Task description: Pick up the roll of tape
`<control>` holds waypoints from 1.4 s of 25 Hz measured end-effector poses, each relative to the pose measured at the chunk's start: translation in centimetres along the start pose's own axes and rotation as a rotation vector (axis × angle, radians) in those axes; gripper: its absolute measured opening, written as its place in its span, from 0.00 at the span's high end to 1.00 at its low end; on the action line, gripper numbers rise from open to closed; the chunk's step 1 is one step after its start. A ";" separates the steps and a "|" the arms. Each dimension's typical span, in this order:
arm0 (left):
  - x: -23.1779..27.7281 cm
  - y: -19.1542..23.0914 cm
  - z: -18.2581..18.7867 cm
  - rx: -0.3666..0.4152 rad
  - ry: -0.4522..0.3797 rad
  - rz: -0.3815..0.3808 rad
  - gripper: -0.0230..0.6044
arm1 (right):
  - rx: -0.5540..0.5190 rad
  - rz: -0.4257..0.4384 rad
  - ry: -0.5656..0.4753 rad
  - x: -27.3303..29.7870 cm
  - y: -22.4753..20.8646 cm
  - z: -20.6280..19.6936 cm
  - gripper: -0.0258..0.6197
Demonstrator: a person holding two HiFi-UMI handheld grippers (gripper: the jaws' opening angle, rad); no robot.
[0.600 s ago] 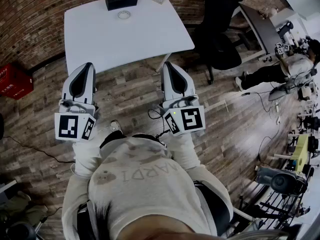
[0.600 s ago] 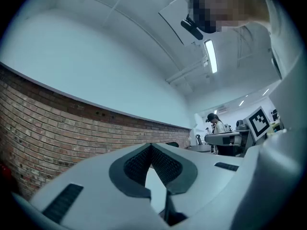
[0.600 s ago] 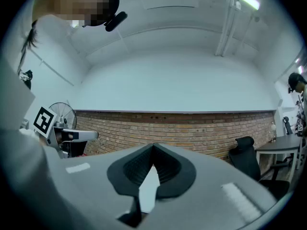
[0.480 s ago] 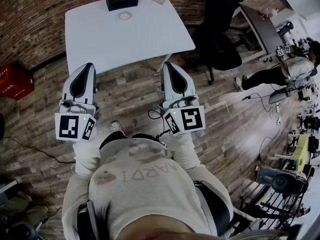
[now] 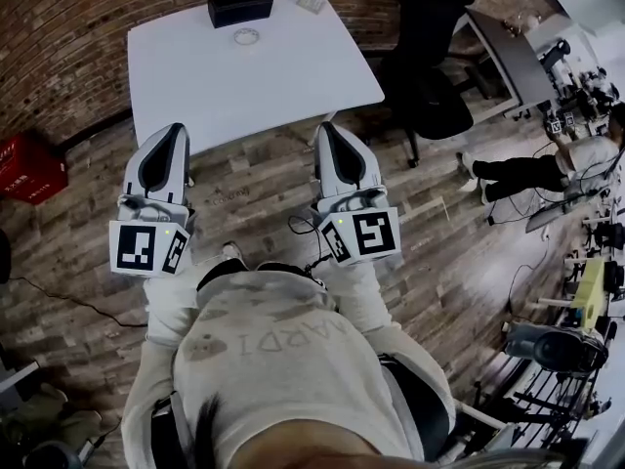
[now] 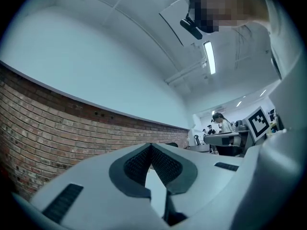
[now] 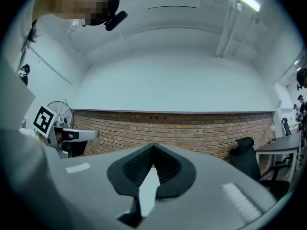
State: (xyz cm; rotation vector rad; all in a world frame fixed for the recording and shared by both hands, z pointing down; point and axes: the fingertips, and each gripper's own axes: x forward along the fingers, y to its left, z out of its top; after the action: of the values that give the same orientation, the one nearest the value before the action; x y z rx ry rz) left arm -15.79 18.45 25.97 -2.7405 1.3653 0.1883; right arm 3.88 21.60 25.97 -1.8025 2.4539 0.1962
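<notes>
Left gripper point(image 5: 174, 130): jaws clenched, tips meeting, nothing between. Right gripper point(image 5: 326, 127): same, clenched, empty. Both tips near front edge of white surface point(image 5: 293, 76). Tape roll point(image 5: 244, 35) well ahead of both jaws, on surface's far side, just before black box point(image 5: 238, 3).

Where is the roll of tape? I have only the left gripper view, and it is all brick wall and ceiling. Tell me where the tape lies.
Observer: The head view shows the roll of tape lying flat on the white table, near its far edge.
Operator: Say what stands next to it.
Observer: A black box sits just beyond it, toward the brick wall.
Operator: Report the right gripper.
Observer: In its own view, the right gripper has its jaws shut with nothing between them.
</notes>
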 end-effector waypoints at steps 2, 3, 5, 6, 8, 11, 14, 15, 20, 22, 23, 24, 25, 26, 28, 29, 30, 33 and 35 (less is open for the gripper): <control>0.3 0.6 -0.1 -0.003 -0.001 -0.007 0.95 | 0.000 -0.010 -0.005 0.5 0.2 0.0 0.94; 0.4 0.9 -0.2 -0.004 -0.001 -0.011 0.95 | 0.002 -0.015 -0.011 0.8 0.2 0.0 0.94; 0.8 1.5 -0.4 -0.004 -0.001 -0.018 0.95 | 0.009 -0.023 -0.025 1.5 0.3 -0.1 0.94; 0.9 1.9 -0.5 -0.004 -0.002 -0.022 0.96 | 0.013 -0.026 -0.030 1.8 0.4 -0.2 0.94; 1.2 2.5 -0.6 -0.006 -0.006 -0.029 0.96 | 0.016 -0.033 -0.035 2.3 0.5 -0.3 0.94; 1.5 3.7 -0.6 -0.009 -0.012 -0.039 0.96 | 0.018 -0.042 -0.037 3.2 1.0 -0.5 0.94; 2.0 4.9 -0.7 -0.011 -0.014 -0.054 0.95 | 0.014 -0.055 -0.036 4.2 1.5 -0.6 0.94; 2.0 5.2 -0.7 -0.011 -0.013 -0.061 0.96 | 0.014 -0.062 -0.036 4.5 1.7 -0.6 0.94; 2.2 6.6 -1.2 -0.017 -0.009 -0.082 0.96 | 0.013 -0.084 -0.033 5.2 2.5 -1.0 0.94; 2.4 7.1 -1.4 -0.026 -0.009 -0.084 0.96 | 0.009 -0.089 -0.029 5.5 2.5 -1.1 0.94; 2.5 7.2 -1.5 -0.032 -0.010 -0.086 0.96 | 0.008 -0.091 -0.027 5.5 2.5 -1.2 0.94; 2.6 7.3 -1.5 -0.037 -0.011 -0.087 0.96 | 0.007 -0.093 -0.025 5.6 2.5 -1.2 0.94; 2.7 7.3 -1.7 -0.041 -0.011 -0.090 0.95 | 0.007 -0.096 -0.023 5.6 2.4 -1.3 0.94; 2.9 7.4 -1.8 -0.044 -0.009 -0.093 0.95 | 0.008 -0.099 -0.022 5.7 2.3 -1.3 0.94; 3.2 7.5 -2.0 -0.045 -0.003 -0.098 0.95 | 0.012 -0.105 -0.018 5.9 2.1 -1.5 0.94; 3.4 7.5 -2.1 -0.045 0.000 -0.100 0.95 | 0.015 -0.107 -0.016 6.1 1.9 -1.6 0.94; 3.7 7.7 -2.3 -0.045 0.004 -0.100 0.95 | 0.019 -0.108 -0.014 6.4 1.7 -1.8 0.94; 4.6 8.3 -2.8 -0.045 0.015 -0.092 0.96 | 0.026 -0.105 -0.008 7.5 1.1 -2.4 0.94; 5.3 8.9 -3.1 -0.048 0.019 -0.080 0.96 | 0.027 -0.097 -0.004 8.4 0.7 -2.9 0.94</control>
State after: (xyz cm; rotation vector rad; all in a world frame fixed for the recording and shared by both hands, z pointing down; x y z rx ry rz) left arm -19.48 8.56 28.19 -2.8373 1.2696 0.1929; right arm 0.67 13.46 27.60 -1.9021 2.3477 0.1591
